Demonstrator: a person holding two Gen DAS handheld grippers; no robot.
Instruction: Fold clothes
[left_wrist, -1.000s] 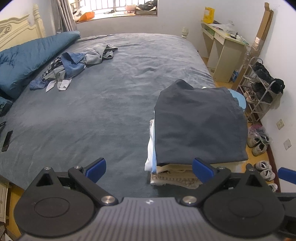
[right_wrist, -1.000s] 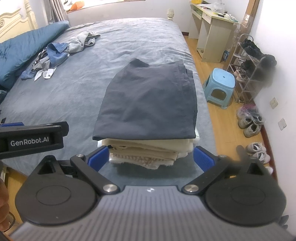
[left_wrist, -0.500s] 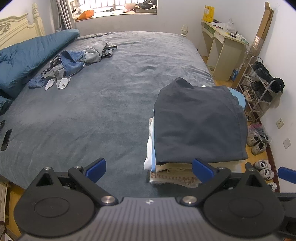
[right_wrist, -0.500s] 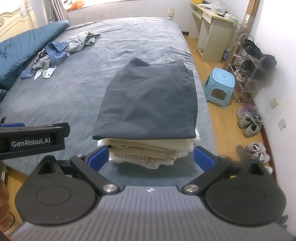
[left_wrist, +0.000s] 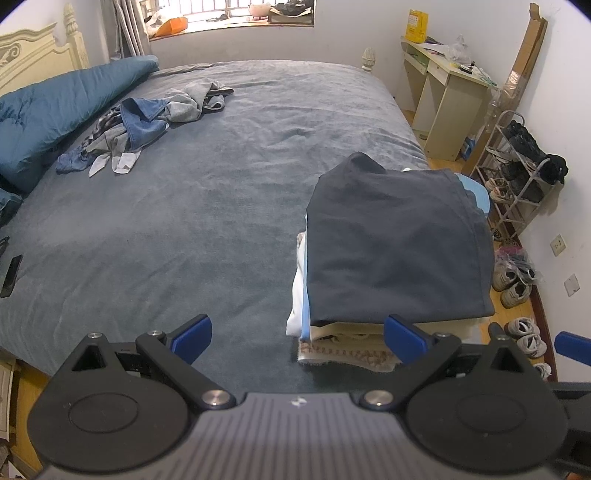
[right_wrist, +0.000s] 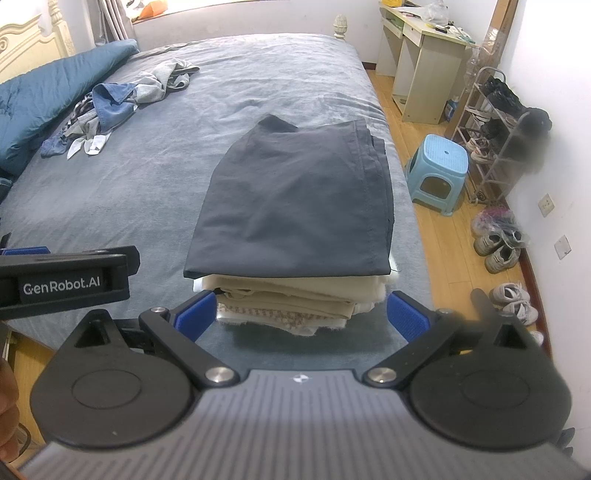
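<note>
Near the bed's right edge, close to its near corner, sits a neat stack of folded clothes (right_wrist: 295, 258): a dark navy folded garment (left_wrist: 395, 243) on top, cream and beige folded pieces (right_wrist: 291, 299) beneath, and white and light-blue layers showing at the stack's left side in the left wrist view. Both tools hang above the near edge of the grey-blue bed (left_wrist: 184, 221). The left gripper (left_wrist: 297, 334) has its jaws spread wide and holds nothing; its right blue pad lies in front of the stack's near corner. The right gripper (right_wrist: 301, 308) also has its jaws spread, empty, with the stack's near end framed between its blue pads. A loose pile of unfolded grey and blue clothes (left_wrist: 147, 122) lies toward the far left corner, beside a teal duvet (left_wrist: 55, 110).
</note>
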